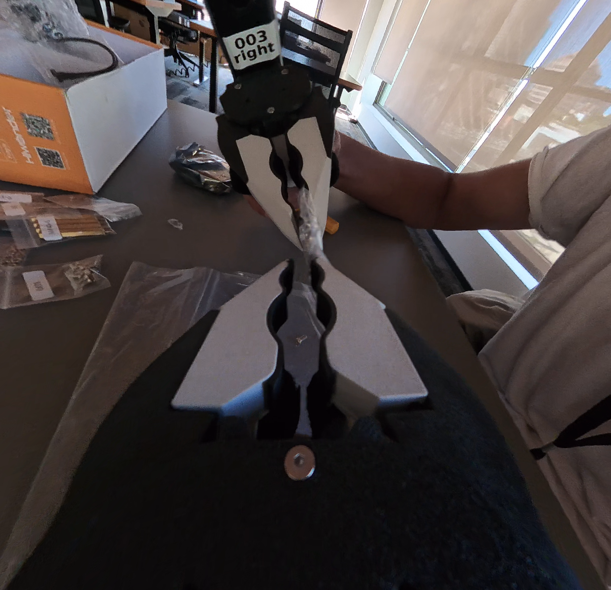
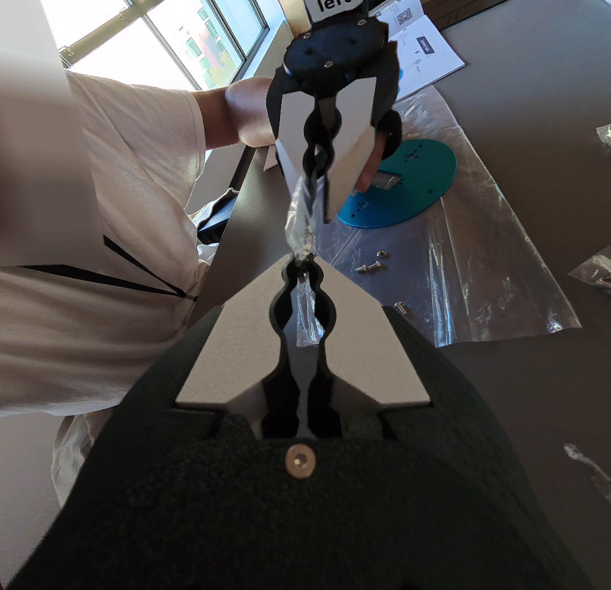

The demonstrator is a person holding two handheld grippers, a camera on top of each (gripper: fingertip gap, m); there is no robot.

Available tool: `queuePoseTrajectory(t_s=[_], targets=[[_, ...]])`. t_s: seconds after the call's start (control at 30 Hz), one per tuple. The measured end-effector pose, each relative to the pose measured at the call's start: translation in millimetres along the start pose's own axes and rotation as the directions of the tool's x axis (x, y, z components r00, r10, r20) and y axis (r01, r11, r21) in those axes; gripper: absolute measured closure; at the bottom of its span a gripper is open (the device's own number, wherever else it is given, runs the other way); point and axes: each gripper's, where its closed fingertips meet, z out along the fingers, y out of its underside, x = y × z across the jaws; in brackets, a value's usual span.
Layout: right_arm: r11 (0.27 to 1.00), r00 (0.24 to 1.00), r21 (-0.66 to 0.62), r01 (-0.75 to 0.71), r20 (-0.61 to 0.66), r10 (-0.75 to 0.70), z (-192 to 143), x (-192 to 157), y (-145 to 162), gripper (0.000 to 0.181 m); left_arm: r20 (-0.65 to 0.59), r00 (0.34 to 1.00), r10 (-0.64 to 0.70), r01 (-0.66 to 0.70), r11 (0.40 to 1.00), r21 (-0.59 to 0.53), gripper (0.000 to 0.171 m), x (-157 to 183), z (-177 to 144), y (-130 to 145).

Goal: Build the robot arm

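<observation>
A small clear plastic bag of screws (image 1: 309,223) is stretched in the air between my two grippers, which face each other tip to tip. My left gripper (image 1: 302,264) is shut on one end of it. My right gripper (image 1: 305,243) is shut on the other end. In the right wrist view my right gripper (image 2: 302,261) pinches the bag (image 2: 299,230), and a loose tail of plastic lies between its jaws. The left gripper (image 2: 314,210) grips the far end. Below lie a blue round plate (image 2: 406,183), loose screws (image 2: 368,267) and a large clear plastic bag (image 2: 463,243).
An orange and white box (image 1: 82,111) stands at the back left, with small parts bags (image 1: 53,276) and a crumpled foil bag (image 1: 201,170) near it. A booklet (image 2: 426,44) lies beyond the plate. The person's arm (image 1: 413,190) and body are at the table edge by the window. My left and right fingertips are right by each other.
</observation>
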Motion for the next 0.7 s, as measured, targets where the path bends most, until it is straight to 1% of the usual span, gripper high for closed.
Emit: queuePoseTrajectory(t_s=[0.03, 0.13, 0.33, 0.47, 0.53, 0.7], targets=[[1.0, 1.0, -0.003, 0.002, -0.001, -0.002, 0.8, -0.3, 0.3, 0.177, -0.007, 1.0, -0.022, 0.022, 1.0, -0.001, 0.154, -0.3, 1.2, -0.4], [1.0, 1.0, -0.019, 0.013, -0.014, -0.013, 1.9, 0.1, 1.8, 0.177, 0.012, 0.999, -0.034, 0.035, 0.999, -0.022, 0.149, -5.2, 4.0, 2.7], [1.0, 0.999, -0.027, 0.006, -0.033, -0.007, 0.5, 4.3, 3.5, 0.177, 0.089, 0.995, 0.033, -0.025, 0.995, -0.094, 0.148, -15.4, -2.3, 9.1], [1.0, 0.999, -0.02, -0.002, -0.039, 0.001, 0.6, 6.1, 2.7, 0.177, 0.072, 0.997, 0.002, 0.003, 0.997, -0.072, 0.144, -14.0, -3.4, 4.7], [1.0, 0.998, -0.024, 0.0, -0.057, -0.001, -0.4, 8.5, 2.8, 0.177, 0.088, 0.996, -0.015, 0.021, 0.997, -0.07, 0.143, -18.7, -0.9, 5.0], [0.998, 0.994, -0.065, -0.002, -0.106, -0.005, -1.4, 16.5, 9.5, 0.177, 0.16, 0.987, 0.029, -0.003, 0.987, -0.163, 0.143, -33.2, 2.6, 16.5]])
